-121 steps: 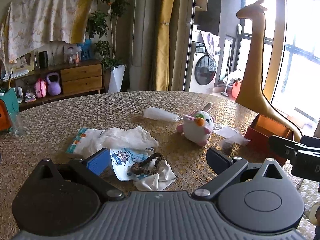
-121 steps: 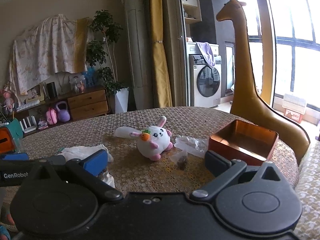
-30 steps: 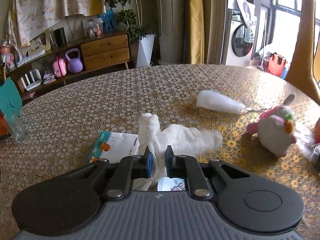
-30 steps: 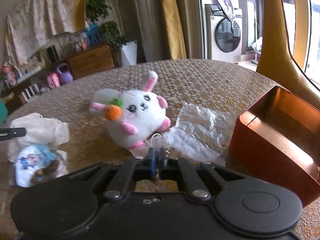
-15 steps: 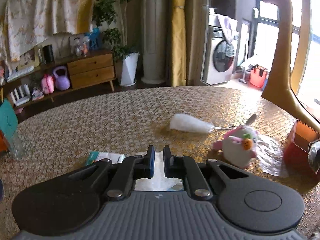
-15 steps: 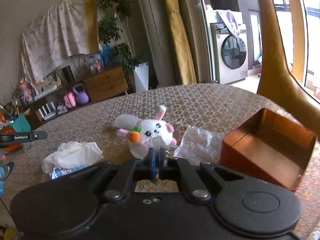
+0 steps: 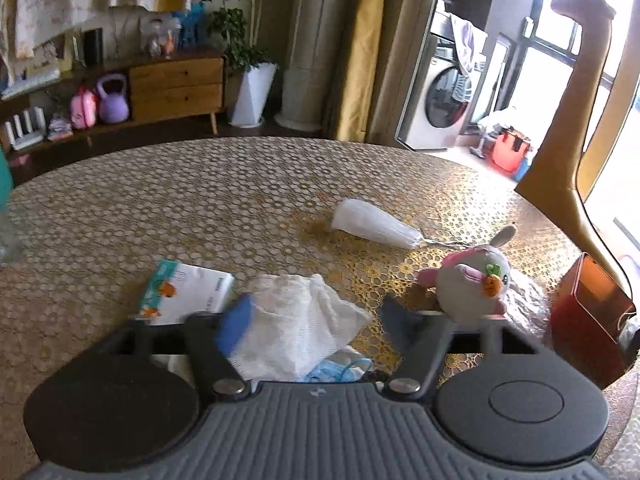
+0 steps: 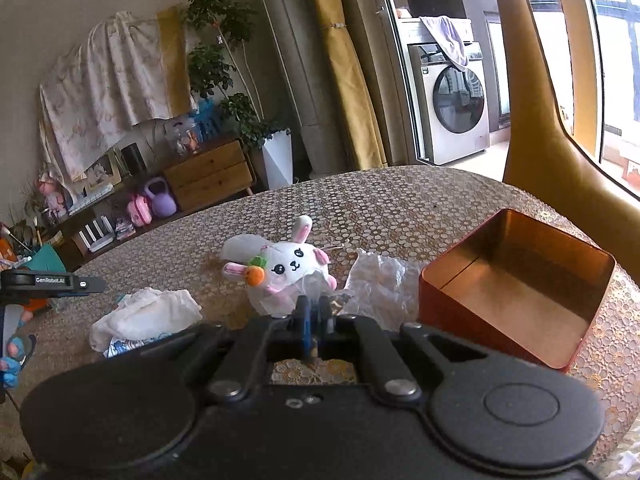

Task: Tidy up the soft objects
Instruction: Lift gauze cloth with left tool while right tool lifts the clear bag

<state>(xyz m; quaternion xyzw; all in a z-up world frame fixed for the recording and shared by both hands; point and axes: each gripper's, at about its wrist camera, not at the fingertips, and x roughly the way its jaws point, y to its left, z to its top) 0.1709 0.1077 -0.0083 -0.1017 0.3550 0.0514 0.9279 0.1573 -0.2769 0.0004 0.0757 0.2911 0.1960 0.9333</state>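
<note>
Fingers of left gripper (image 7: 316, 318) just spread, crumpled white cloth (image 7: 298, 330) loose between them; right gripper (image 8: 314, 316) clenched, nothing visibly held. Risk: cloth snags, never reaching open red tin (image 8: 520, 280) beyond white bunny plush (image 8: 288, 266).

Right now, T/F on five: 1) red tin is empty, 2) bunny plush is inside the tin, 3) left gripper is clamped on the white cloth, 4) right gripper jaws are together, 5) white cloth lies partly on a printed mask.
1) The red tin is empty: true.
2) The bunny plush is inside the tin: false, it sits on the table beside the tin.
3) The left gripper is clamped on the white cloth: false, its jaws have just opened and the cloth lies loose between them.
4) The right gripper has its jaws together: true.
5) The cloth lies partly on a printed mask: true.
</note>
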